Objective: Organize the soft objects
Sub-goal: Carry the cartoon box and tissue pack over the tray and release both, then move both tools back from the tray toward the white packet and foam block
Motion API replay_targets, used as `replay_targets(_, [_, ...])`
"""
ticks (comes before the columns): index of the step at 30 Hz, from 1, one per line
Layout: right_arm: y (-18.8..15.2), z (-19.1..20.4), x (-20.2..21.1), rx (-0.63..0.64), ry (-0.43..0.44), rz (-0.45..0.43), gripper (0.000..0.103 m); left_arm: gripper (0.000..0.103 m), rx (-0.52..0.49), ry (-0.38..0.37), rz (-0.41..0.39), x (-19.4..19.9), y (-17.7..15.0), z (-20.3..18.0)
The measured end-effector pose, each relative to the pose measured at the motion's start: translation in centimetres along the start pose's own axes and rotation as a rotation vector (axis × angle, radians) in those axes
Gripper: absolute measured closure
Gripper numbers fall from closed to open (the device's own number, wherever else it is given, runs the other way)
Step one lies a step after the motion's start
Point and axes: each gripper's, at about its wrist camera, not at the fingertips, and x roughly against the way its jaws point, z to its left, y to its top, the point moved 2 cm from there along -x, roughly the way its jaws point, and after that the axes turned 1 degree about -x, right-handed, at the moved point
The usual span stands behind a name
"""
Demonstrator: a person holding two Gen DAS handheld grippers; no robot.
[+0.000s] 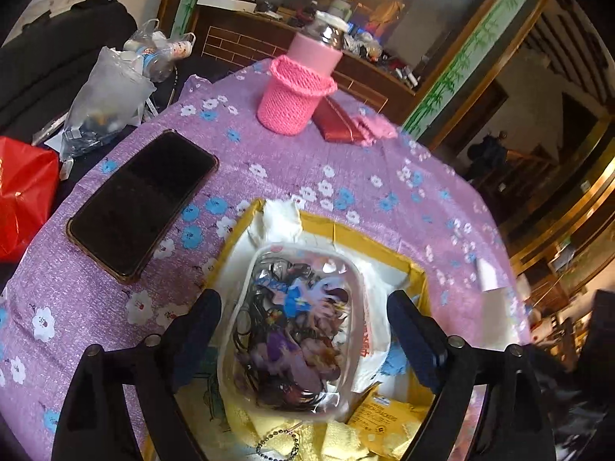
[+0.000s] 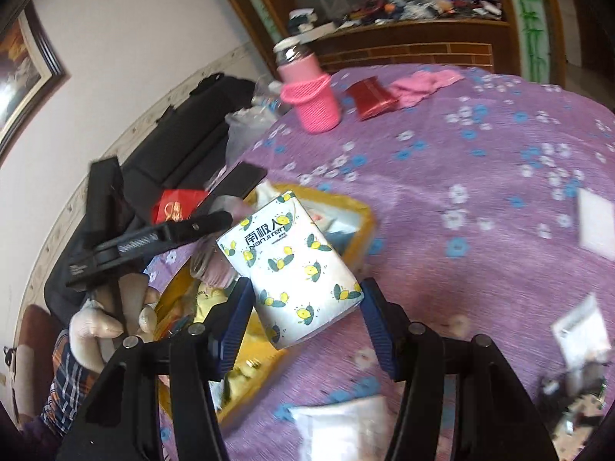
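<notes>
Gripping the tissue pack (image 2: 292,269) across its short sides, the right gripper (image 2: 303,307) carries it above the yellow box's (image 2: 361,215) right edge, long axis tilted. The left gripper (image 1: 303,330), jaws spread, straddles the clear pouch (image 1: 296,334) lying in the box.

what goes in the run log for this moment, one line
left gripper: open over clear pouch in yellow box | right gripper: shut on lemon-print tissue pack

You're in a lived-in home: a floral tablecloth (image 1: 346,153), a framed picture (image 2: 23,65) on the wall (cluttered wooden sideboard (image 1: 269,42) behind).
</notes>
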Motion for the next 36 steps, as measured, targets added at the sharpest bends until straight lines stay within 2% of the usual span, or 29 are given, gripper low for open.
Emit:
replay_targets(6, [0.7, 2.3, -4.0, 0.019, -0.031, 0.057, 0.047, 0.011, 0.024, 0.018, -0.062, 2.1, 0.9, 1.0])
replay_targets(11, [0.9, 3.1, -5.9, 0.040, -0.170, 0.079, 0.047, 0.008, 0.007, 0.052, -0.204, 7.5, -0.2, 1.1])
replay_targets(14, [0.9, 2.9, -6.8, 0.025, -0.215, 0.082, 0.046, 0.006, 0.015, 0.090, -0.281, 10.4, -1.6, 1.4])
replay_targets(16, [1.0, 2.9, -7.1, 0.014, -0.248, 0.071, 0.038, 0.005, 0.007, 0.138, -0.315, 11.6, -2.5, 1.4])
replay_targets(17, [1.0, 2.9, -7.4, 0.007, -0.266, 0.078, 0.031, 0.005, 0.005, 0.171, -0.332, 12.0, -3.0, 1.4])
replay_targets(18, [1.0, 2.8, -7.8, -0.004, -0.262, 0.089, 0.030, 0.005, 0.002, 0.203, -0.346, 12.4, -3.5, 1.4])
replay_targets(23, [-0.3, 2.8, -6.0, -0.014, -0.233, 0.027, 0.030, 0.005, -0.040, 0.333, -0.440, 13.9, -5.6, 0.3])
replay_targets(25, [-1.1, 2.8, -3.9, -0.014, -0.237, -0.037, 0.029, 0.005, -0.057, 0.379, -0.482, 14.6, -6.2, -0.4])
replay_targets(26, [-1.4, 2.8, -3.0, -0.014, -0.239, -0.061, 0.029, 0.005, -0.063, 0.405, -0.512, 15.2, -6.5, -0.9])
replay_targets(28, [-2.5, 2.6, -0.7, -0.009, -0.241, -0.116, 0.029, 0.004, -0.075, 0.463, -0.639, 17.5, -8.0, -2.5])
replay_targets(30, [-3.4, 2.4, 1.0, -0.006, -0.241, -0.158, 0.028, 0.000, -0.103, 0.437, -0.786, 20.1, -10.1, -4.6])
replay_targets(32, [-4.7, 2.2, 3.2, -0.014, -0.236, -0.209, 0.025, 0.000, -0.113, 0.366, -0.839, 21.2, -11.2, -6.0])
replay_targets(33, [-5.3, 2.1, 4.0, -0.024, -0.226, -0.229, 0.021, 0.000, -0.104, 0.314, -0.802, 20.9, -11.1, -6.3])
replay_targets(34, [-6.0, 2.0, 4.7, -0.034, -0.214, -0.241, 0.020, 0.000, -0.106, 0.234, -0.722, 20.1, -10.7, -6.7])
replay_targets(35, [-6.2, 2.0, 5.0, -0.042, -0.206, -0.245, 0.020, 0.000, -0.118, 0.144, -0.613, 18.8, -10.2, -7.0])
replay_targets(36, [-6.9, 1.8, 5.3, -0.056, -0.197, -0.250, 0.020, 0.000, -0.118, 0.088, -0.502, 17.4, -9.8, -7.2])
